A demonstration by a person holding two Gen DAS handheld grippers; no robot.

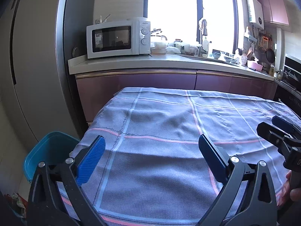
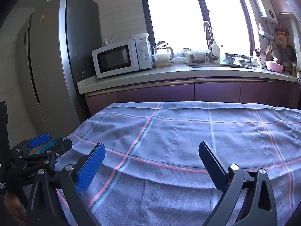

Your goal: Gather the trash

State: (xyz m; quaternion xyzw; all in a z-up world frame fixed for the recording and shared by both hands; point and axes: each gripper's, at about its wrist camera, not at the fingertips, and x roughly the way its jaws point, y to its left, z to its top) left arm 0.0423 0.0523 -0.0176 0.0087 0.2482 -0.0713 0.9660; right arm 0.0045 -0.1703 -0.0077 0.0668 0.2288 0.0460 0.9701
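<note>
While wide open, both tools empty.

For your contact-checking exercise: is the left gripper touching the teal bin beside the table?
Apart. The left wrist view shows the left gripper open over the checked tablecloth, while the teal bin sits lower, off the table's edge.

Backlit: window blown out white, cabinets in shadow, heavy fisheye bending at edges, focus sharp.
</note>
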